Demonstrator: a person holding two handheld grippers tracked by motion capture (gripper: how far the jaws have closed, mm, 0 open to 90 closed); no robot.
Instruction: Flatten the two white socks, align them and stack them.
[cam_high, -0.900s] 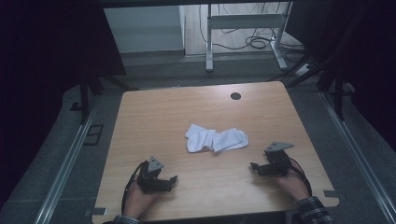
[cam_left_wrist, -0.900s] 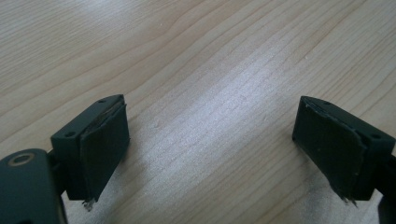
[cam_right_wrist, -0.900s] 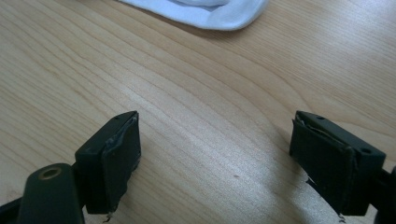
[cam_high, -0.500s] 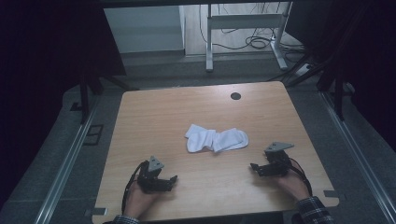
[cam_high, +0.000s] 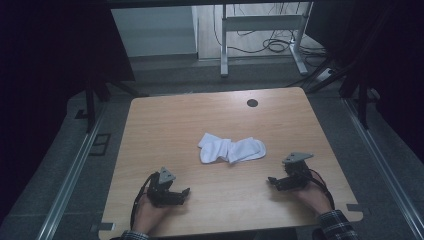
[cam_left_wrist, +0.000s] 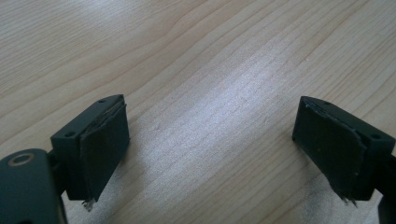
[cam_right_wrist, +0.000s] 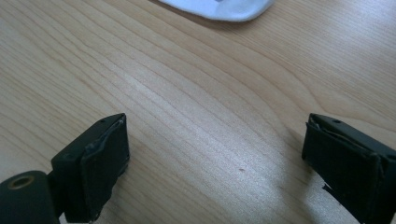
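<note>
A pair of white socks (cam_high: 231, 149) lies crumpled near the middle of the wooden table (cam_high: 170, 125). My left gripper (cam_high: 186, 192) rests on the table near the front left, held by a hand, jaws pointing right. In the left gripper view the left gripper (cam_left_wrist: 210, 140) stands open over bare wood. My right gripper (cam_high: 270, 180) rests near the front right, jaws pointing left. In the right gripper view the right gripper (cam_right_wrist: 217, 154) is open with nothing between its pads, and the edge of a white sock (cam_right_wrist: 224, 8) shows at the top.
A dark round cable hole (cam_high: 252, 103) sits near the table's far edge. Beyond the table stand a white desk frame (cam_high: 260, 35) and loose cables (cam_high: 265, 46) on the floor. Metal rails (cam_high: 70, 175) run along both sides of the table.
</note>
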